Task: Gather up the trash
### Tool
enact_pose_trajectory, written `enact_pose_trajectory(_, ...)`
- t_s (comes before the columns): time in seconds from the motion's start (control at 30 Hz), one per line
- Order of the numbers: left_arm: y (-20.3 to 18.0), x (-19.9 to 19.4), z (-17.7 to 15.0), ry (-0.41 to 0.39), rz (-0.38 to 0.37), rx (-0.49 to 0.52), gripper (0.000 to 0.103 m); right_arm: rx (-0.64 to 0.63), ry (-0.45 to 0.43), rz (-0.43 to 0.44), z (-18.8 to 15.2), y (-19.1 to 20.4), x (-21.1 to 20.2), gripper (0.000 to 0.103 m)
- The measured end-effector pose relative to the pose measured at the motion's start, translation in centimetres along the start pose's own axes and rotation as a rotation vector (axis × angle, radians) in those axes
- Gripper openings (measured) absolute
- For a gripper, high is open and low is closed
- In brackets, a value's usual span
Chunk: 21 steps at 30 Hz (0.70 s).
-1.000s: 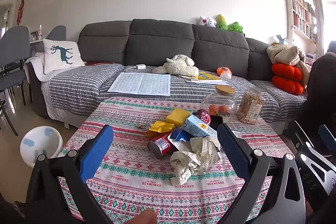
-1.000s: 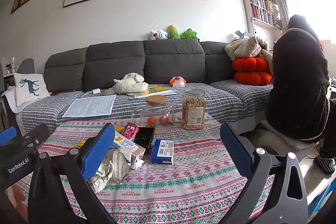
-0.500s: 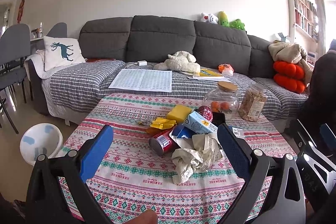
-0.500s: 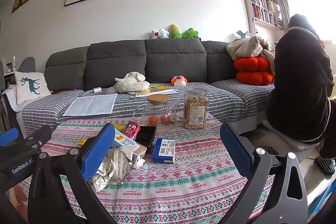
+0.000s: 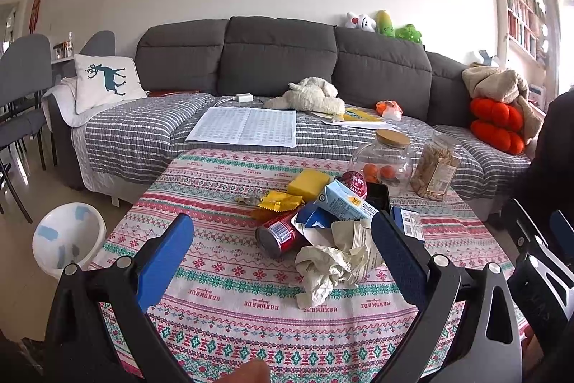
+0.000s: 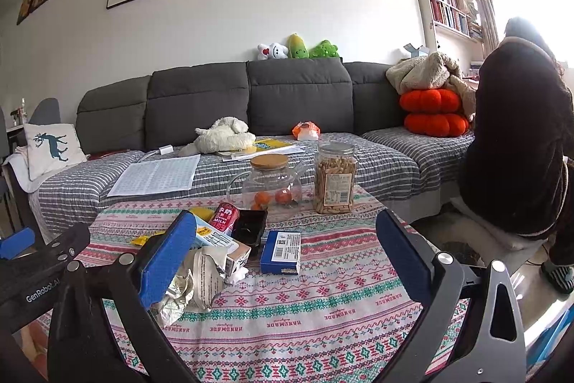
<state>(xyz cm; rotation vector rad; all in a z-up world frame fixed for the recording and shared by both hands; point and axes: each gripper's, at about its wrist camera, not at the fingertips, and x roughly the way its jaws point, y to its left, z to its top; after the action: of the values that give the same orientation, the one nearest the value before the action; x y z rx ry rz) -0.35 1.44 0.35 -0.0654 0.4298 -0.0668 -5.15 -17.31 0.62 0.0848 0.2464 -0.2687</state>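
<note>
A heap of trash lies on the patterned tablecloth (image 5: 229,279): crumpled paper (image 5: 333,264), a red can on its side (image 5: 280,234), a light blue milk carton (image 5: 346,201), yellow wrappers (image 5: 278,201) and a yellow block (image 5: 308,182). My left gripper (image 5: 283,261) is open and empty, hovering in front of the heap. My right gripper (image 6: 287,261) is open and empty above the table, with the crumpled paper (image 6: 193,282) by its left finger. A blue box (image 6: 281,252), an upright red can (image 6: 224,218) and a black tray (image 6: 251,228) show in the right wrist view.
A glass jar with oranges (image 6: 272,185) and a snack jar (image 6: 335,180) stand at the table's far edge. A white bin (image 5: 68,239) sits on the floor at left. A grey sofa (image 5: 280,60) is behind. A seated person (image 6: 520,139) is at right.
Both grippers have moved slightly closer to the table; the trash heap looks a little nearer. Both stay open and nothing on the table has moved.
</note>
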Motion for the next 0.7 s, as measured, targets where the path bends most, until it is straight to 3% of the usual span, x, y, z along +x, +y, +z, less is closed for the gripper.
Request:
enact_pose_trajectory(0.5, 0.2, 0.7, -0.2, 0.026, 0.008, 0.001, 0.096, 0.002, 0.021, 0.001, -0.4, -0.2, 0.4, 0.096)
enact_pose_trajectory(0.7, 0.2, 3.5, -0.8, 0.148, 0.008, 0.036, 0.096, 0.033, 0.066, -0.010, -0.4, -0.7, 1.2, 0.096)
